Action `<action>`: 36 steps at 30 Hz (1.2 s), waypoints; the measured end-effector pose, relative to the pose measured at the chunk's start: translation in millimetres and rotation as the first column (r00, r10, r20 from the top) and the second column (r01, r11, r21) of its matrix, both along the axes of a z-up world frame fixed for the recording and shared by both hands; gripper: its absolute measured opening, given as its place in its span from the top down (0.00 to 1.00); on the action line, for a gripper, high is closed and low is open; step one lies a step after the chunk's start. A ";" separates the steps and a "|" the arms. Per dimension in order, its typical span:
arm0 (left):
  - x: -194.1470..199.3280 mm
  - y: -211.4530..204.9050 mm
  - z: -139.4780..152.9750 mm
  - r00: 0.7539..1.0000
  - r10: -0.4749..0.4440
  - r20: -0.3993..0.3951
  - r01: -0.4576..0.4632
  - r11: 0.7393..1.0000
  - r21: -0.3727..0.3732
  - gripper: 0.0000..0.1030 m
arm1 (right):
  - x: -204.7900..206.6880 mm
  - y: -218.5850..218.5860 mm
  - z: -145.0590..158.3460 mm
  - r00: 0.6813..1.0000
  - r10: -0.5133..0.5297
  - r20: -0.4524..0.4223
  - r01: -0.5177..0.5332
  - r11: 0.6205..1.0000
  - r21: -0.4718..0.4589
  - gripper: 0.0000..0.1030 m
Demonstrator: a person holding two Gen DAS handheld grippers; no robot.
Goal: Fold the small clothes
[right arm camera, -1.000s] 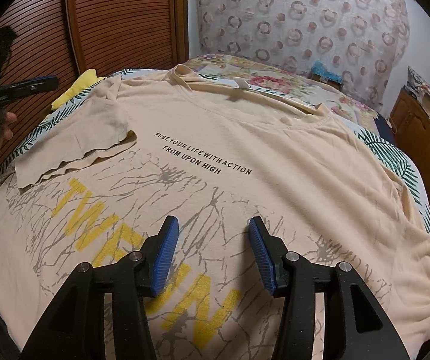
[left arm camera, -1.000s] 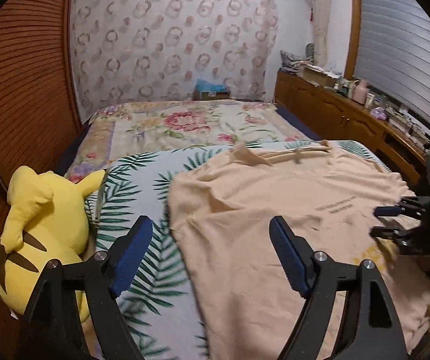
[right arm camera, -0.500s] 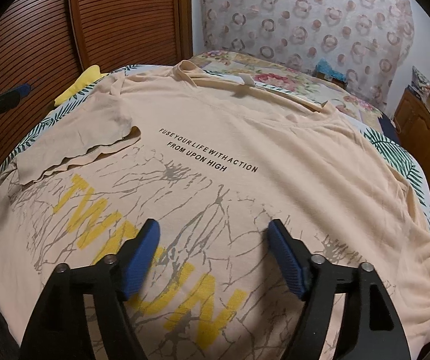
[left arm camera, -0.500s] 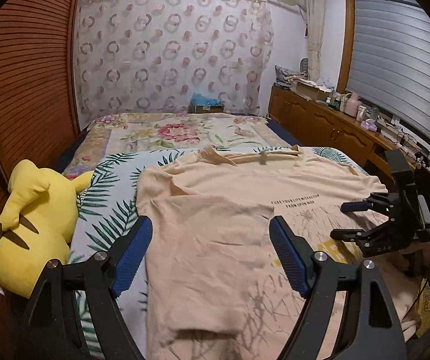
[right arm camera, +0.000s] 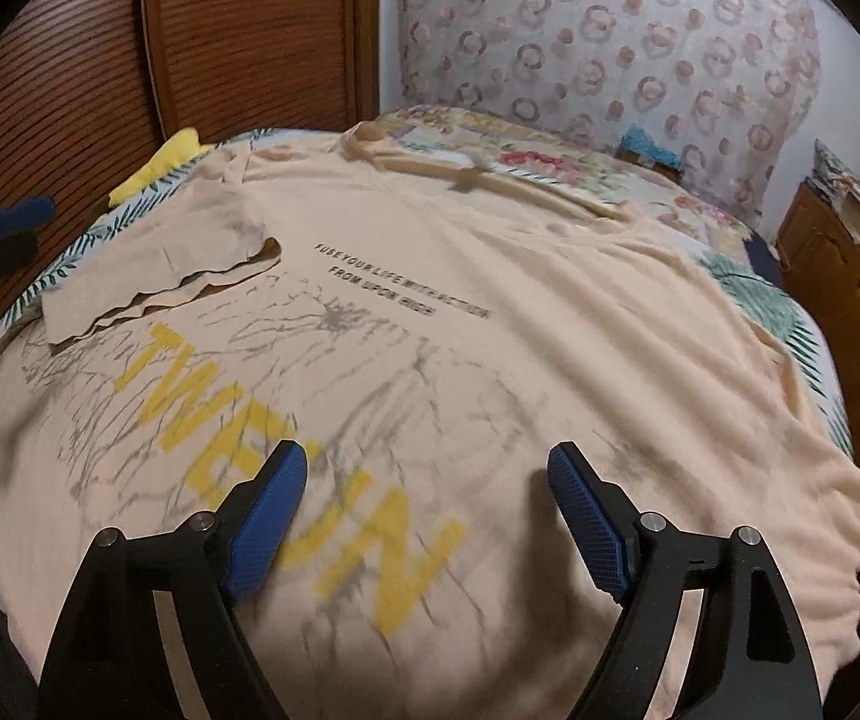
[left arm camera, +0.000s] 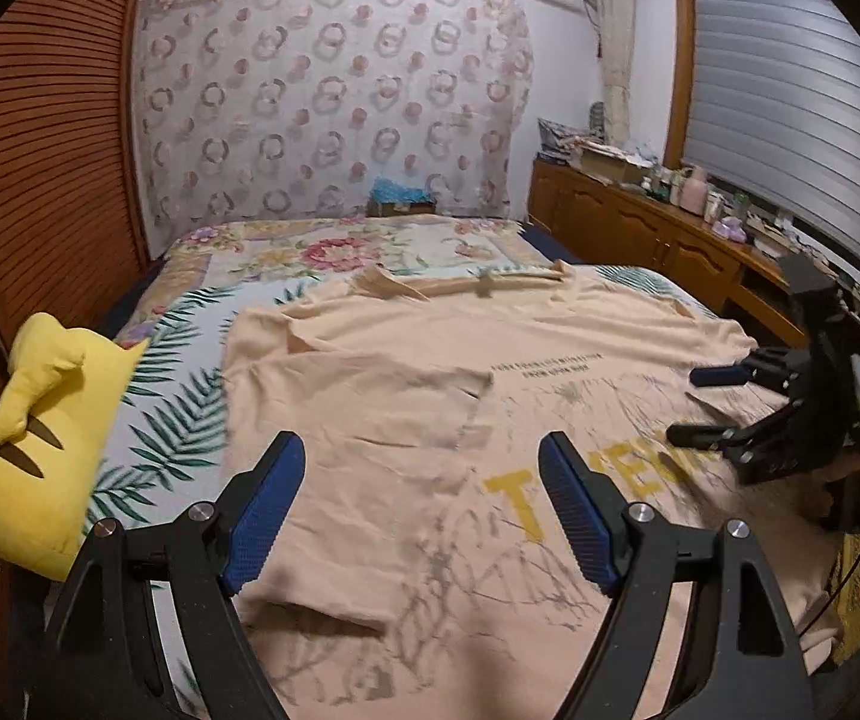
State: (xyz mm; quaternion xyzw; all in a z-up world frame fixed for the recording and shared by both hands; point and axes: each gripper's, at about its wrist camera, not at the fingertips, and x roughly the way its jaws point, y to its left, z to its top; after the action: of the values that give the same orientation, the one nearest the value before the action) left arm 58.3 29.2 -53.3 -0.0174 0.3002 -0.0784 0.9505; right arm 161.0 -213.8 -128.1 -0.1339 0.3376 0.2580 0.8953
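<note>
The peach T-shirt is lying print-up, spread across the bed — only its left sleeve is turned in over the chest; the right side and the hem are waiting to be folded. The left gripper is hovering with fingers wide apart, gripping nothing; the right gripper has just been opening its fingers, nothing between them. A yellow plush toy is sitting at the bed's left edge, wooden cabinets running along the right — a patterned curtain hanging on the far wall.

We are seeing a peach T-shirt bearing yellow letters and grey cracks, lying on a green palm-leaf sheet, with a yellow plush toy at frame left.
</note>
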 end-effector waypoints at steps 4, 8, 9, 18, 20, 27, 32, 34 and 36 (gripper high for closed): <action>-2.4 -11.8 -3.3 1.000 -0.029 -0.012 0.029 1.000 -0.013 0.21 | -18.5 -34.2 7.4 0.999 -0.038 0.018 0.038 0.998 0.043 0.18; -5.8 -26.8 -3.2 0.998 -0.065 -0.016 0.064 0.998 -0.013 0.21 | -35.5 -73.7 10.1 0.993 -0.113 0.043 0.111 0.993 0.043 0.18; -7.0 -30.8 -2.4 0.997 -0.071 -0.013 0.071 0.997 -0.009 0.21 | -39.0 -83.0 10.3 0.990 -0.132 0.047 0.130 0.991 0.042 0.19; -14.9 -52.5 3.1 0.994 -0.107 0.006 0.107 0.994 0.005 0.21 | -51.8 -166.4 8.2 0.949 -0.313 0.043 0.310 0.949 0.064 0.19; -15.1 -55.7 3.3 0.994 -0.105 0.007 0.105 0.994 0.009 0.21 | -49.9 -179.4 6.7 0.939 -0.342 0.036 0.339 0.938 0.066 0.19; -16.4 -63.3 -0.9 0.995 -0.104 -0.008 0.105 0.994 0.026 0.21 | -36.8 -217.2 -6.6 0.903 -0.429 -0.030 0.429 0.899 0.088 0.21; -17.5 -66.7 -5.2 0.994 -0.107 -0.019 0.108 0.994 0.032 0.21 | -15.1 -226.9 -13.4 0.890 -0.442 -0.108 0.454 0.880 0.142 0.25; -17.3 -66.7 -6.1 0.994 -0.106 -0.023 0.106 0.994 0.031 0.21 | -3.3 -236.1 -15.7 0.890 -0.434 -0.143 0.454 0.874 0.173 0.28; -16.3 -66.0 -7.5 0.994 -0.104 -0.026 0.104 0.994 0.029 0.21 | 6.9 -243.8 -18.5 0.886 -0.430 -0.174 0.459 0.866 0.197 0.32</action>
State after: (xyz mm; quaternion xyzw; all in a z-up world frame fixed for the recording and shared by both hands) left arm 42.0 -36.8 -60.8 0.0119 0.3136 -0.1230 0.9415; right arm 167.9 -457.6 -146.6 0.0695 0.3820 0.0903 0.9171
